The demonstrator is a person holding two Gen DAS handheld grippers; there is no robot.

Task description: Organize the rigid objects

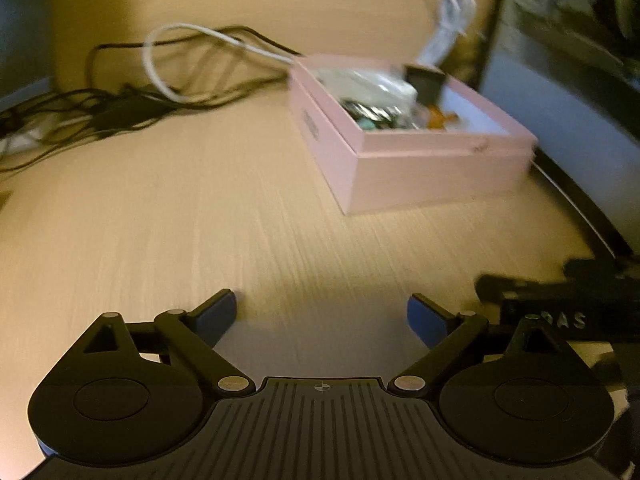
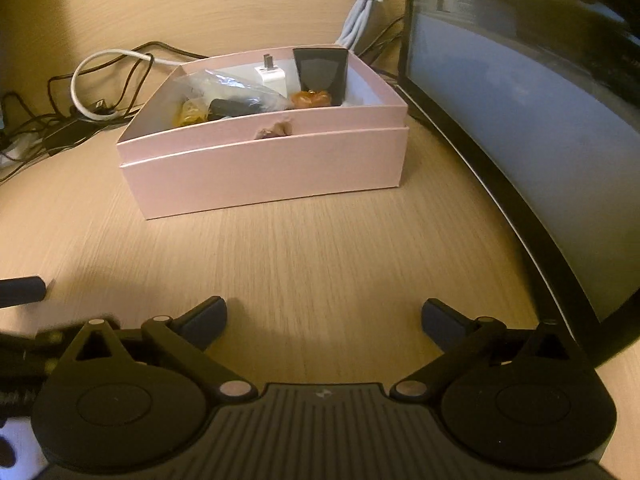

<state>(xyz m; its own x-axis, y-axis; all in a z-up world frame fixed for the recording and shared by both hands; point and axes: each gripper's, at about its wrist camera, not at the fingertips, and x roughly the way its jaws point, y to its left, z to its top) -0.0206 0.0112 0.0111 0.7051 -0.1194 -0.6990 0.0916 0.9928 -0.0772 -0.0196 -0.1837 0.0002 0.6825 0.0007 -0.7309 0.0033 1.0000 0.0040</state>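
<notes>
A pink open box [image 2: 264, 176] stands on the wooden desk ahead of my right gripper; it also shows in the left wrist view [image 1: 432, 172], up and to the right. Inside are a black rectangular device [image 2: 320, 72], a white charger plug [image 2: 272, 76], a clear plastic bag [image 2: 236, 88] and small amber pieces [image 2: 312, 99]. My left gripper [image 1: 322, 316] is open and empty above bare desk. My right gripper [image 2: 324, 320] is open and empty, well short of the box.
A dark monitor [image 2: 520, 100] stands along the right side, close to the box. Tangled black and white cables [image 1: 120, 96] lie at the back left. A bundled white cable [image 2: 364, 4] lies behind the box. The other gripper shows at the right edge [image 1: 560, 304].
</notes>
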